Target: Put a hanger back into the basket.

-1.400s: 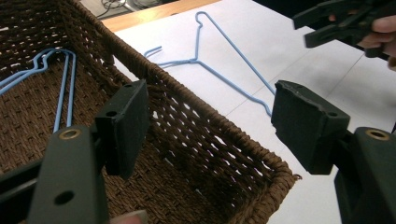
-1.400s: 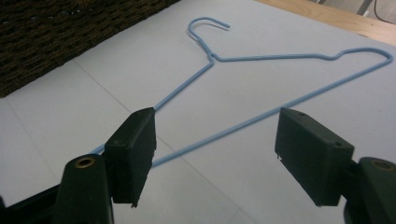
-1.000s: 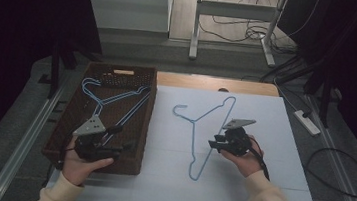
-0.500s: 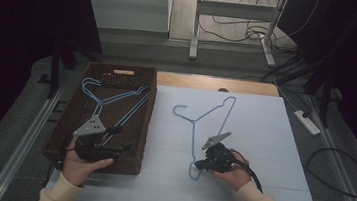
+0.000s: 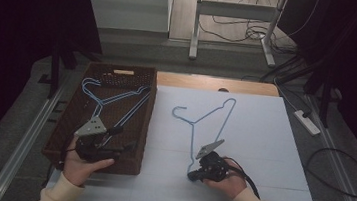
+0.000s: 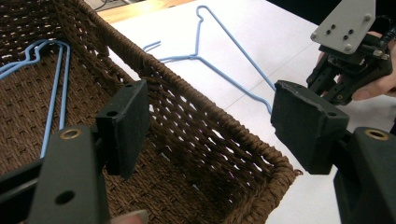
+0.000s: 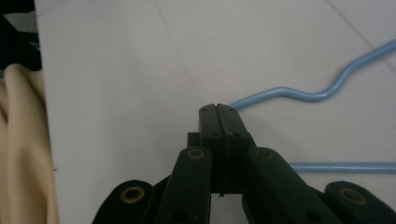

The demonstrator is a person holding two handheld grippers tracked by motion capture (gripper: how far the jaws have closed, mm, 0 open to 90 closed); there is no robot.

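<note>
One hanger [image 5: 209,126] on table; two hangers [image 5: 111,98] in one basket [image 5: 57,133].

Left gripper [image 6: 210,126], jaws wide apart, straddles a wicker basket [image 6: 219,135] wall; blue hangers [image 6: 56,84] inside, perhaps two.

No legible text, labels or nos. anywhere.

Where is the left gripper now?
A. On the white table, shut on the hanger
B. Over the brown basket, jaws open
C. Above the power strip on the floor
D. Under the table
B: in the high view the left gripper is over the near end of the basket, and the left gripper view shows its jaws wide apart with nothing between them.
</note>
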